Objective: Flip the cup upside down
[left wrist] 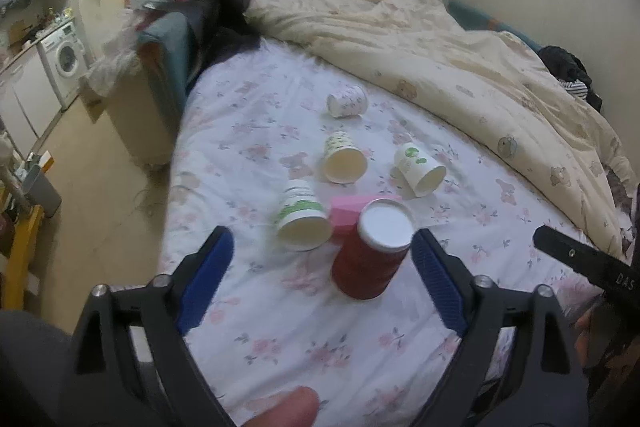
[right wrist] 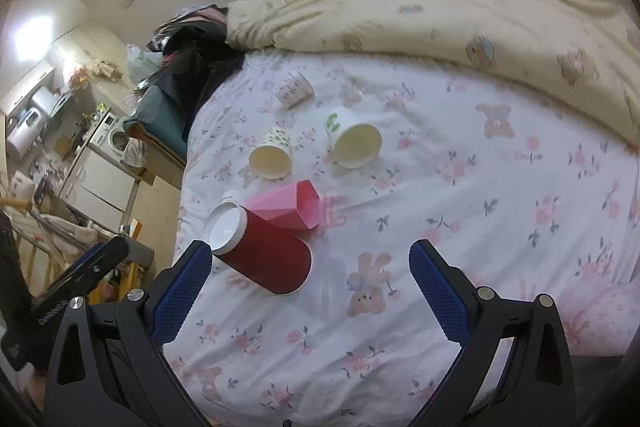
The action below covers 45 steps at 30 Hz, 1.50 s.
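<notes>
Left gripper [left wrist: 322, 259] (empty) frames red cup [left wrist: 370, 251].

pink cup [left wrist: 347, 213] partly hidden – behind red cup [left wrist: 370, 251]

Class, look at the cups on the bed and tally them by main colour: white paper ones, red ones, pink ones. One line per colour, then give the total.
White paper cups: 4 (dotted cup, yellow-green cup, green-logo cup, green-band cup)
Red cup: 1
Pink cup: 1
Total: 6
</notes>
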{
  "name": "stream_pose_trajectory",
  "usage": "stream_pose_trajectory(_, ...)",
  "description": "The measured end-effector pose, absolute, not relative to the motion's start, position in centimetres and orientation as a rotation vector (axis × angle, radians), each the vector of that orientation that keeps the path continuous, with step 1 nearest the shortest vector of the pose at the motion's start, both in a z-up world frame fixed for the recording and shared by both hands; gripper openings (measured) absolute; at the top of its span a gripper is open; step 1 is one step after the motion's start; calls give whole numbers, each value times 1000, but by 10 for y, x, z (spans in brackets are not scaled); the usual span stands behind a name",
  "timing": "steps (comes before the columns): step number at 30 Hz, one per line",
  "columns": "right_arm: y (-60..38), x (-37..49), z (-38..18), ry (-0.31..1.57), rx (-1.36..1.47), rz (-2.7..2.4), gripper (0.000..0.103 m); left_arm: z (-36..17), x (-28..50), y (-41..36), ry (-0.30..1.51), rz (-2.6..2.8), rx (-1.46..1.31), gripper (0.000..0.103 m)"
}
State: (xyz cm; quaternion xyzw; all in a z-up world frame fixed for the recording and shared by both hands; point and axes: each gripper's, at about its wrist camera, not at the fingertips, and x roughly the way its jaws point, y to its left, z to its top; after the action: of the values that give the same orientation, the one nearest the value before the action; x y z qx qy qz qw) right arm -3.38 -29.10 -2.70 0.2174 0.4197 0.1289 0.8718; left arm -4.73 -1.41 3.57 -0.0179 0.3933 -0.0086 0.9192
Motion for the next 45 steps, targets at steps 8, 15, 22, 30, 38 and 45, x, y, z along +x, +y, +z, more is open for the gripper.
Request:
stream_pose_trajectory(8,-262,-69,-13,796,328,279,101,29,-88,13,765,37,-62,103)
stream_pose_trajectory(15,-232,-88,-18,764,233,289,101,5,-106,17,761,38,-67,103)
stream_pose_trajectory(22,-211,-96,-31,760,173,281,101,1,-110,3,737,16,-7,103)
stream_pose_trajectory(30,-208,-97,-31,747,136,256,101,-2,-107,6,757,20,-35,103)
stream_pose_trajectory(38,-211,-96,-30,744,147,254,101,-2,-106,8,766,24,-44,103)
stream_pose_trajectory(45,-212,-96,-30,744,148,252,101,-3,-105,8,762,23,-45,103)
